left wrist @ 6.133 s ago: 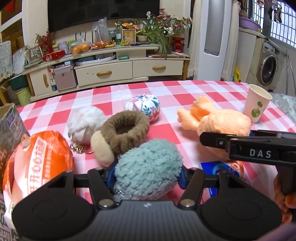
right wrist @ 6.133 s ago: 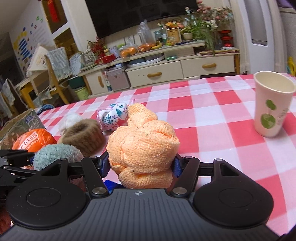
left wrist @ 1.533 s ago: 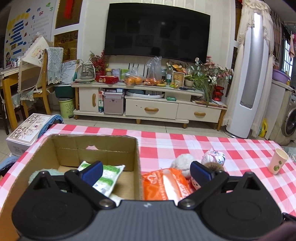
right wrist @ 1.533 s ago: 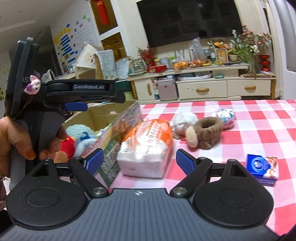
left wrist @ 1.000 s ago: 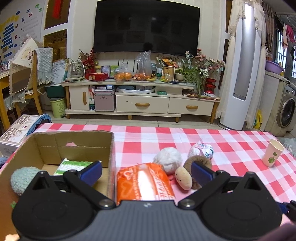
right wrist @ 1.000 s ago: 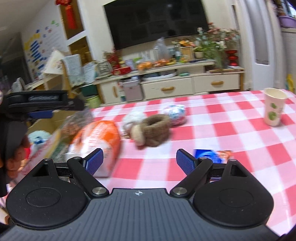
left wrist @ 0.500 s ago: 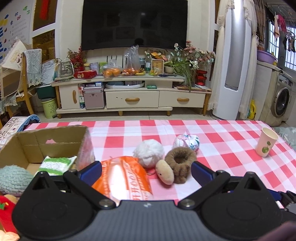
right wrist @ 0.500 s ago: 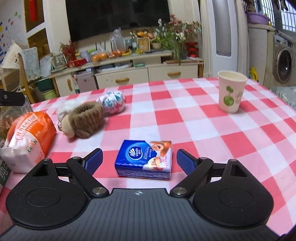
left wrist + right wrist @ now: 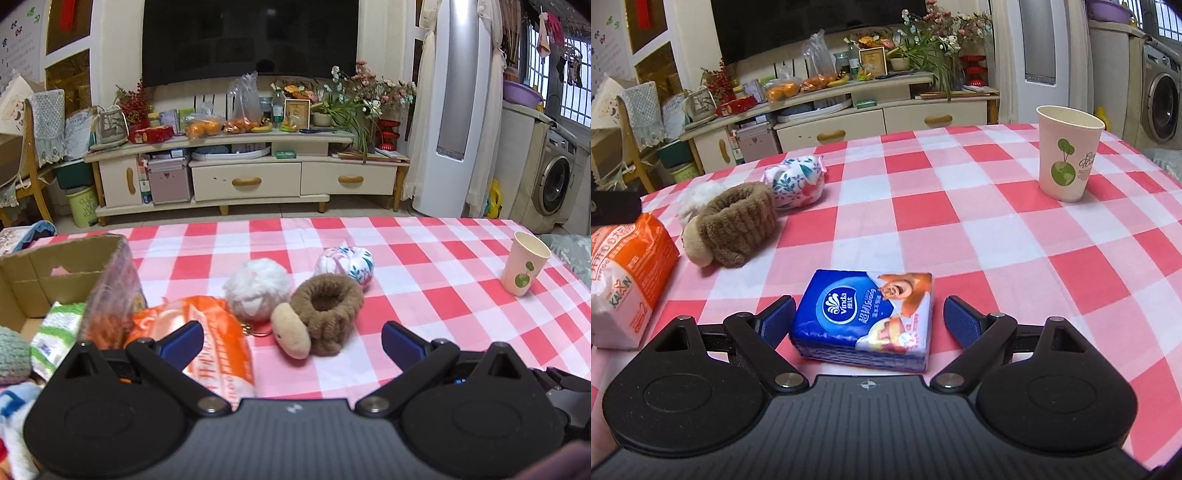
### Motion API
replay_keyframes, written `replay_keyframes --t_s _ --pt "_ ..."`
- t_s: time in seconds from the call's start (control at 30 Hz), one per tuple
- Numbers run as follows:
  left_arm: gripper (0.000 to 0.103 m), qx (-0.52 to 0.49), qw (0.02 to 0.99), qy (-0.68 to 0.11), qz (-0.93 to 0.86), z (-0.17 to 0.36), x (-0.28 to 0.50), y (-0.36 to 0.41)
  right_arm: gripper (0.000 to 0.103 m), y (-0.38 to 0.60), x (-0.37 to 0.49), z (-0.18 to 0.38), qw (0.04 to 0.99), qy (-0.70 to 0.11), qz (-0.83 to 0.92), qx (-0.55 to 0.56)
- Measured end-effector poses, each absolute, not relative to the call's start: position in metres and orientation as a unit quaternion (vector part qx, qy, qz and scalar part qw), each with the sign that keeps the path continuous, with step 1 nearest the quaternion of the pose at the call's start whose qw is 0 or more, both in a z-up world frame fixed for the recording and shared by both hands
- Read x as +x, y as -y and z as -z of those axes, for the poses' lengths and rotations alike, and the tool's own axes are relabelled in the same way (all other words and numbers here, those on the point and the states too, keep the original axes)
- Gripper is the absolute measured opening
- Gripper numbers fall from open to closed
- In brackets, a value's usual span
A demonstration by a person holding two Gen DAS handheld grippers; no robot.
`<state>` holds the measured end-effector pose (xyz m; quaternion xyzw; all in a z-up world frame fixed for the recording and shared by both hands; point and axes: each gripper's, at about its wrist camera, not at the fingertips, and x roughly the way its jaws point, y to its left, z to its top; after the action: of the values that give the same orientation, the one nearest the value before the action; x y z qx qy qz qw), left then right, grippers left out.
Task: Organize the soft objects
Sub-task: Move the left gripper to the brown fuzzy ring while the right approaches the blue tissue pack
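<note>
Blue tissue pack (image 9: 866, 317) lies between spread right gripper (image 9: 868, 321) fingers, untouched; advise centring before squeezing. Left gripper (image 9: 291, 341) spread, empty.

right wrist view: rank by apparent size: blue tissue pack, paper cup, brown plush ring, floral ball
1. blue tissue pack, though it is nearest the camera
2. brown plush ring
3. paper cup, close to the ring, so that order is unsure
4. floral ball

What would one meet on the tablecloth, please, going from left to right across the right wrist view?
Orange tissue pack → brown plush ring → floral fabric ball → blue Vinda tissue pack → paper cup.
</note>
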<state>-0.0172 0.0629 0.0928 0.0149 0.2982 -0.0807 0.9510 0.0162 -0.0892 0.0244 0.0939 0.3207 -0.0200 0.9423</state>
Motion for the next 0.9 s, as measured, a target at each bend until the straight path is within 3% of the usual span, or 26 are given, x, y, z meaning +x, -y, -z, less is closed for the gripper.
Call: replay_keyframes --t_s 0.9 --pt "0.102 0.021 0.943 -0.325 0.072 -0.047 0.039 -0.013 0.103 0.117 0.035 -0.026 0.938 -0.343 0.000 0.052"
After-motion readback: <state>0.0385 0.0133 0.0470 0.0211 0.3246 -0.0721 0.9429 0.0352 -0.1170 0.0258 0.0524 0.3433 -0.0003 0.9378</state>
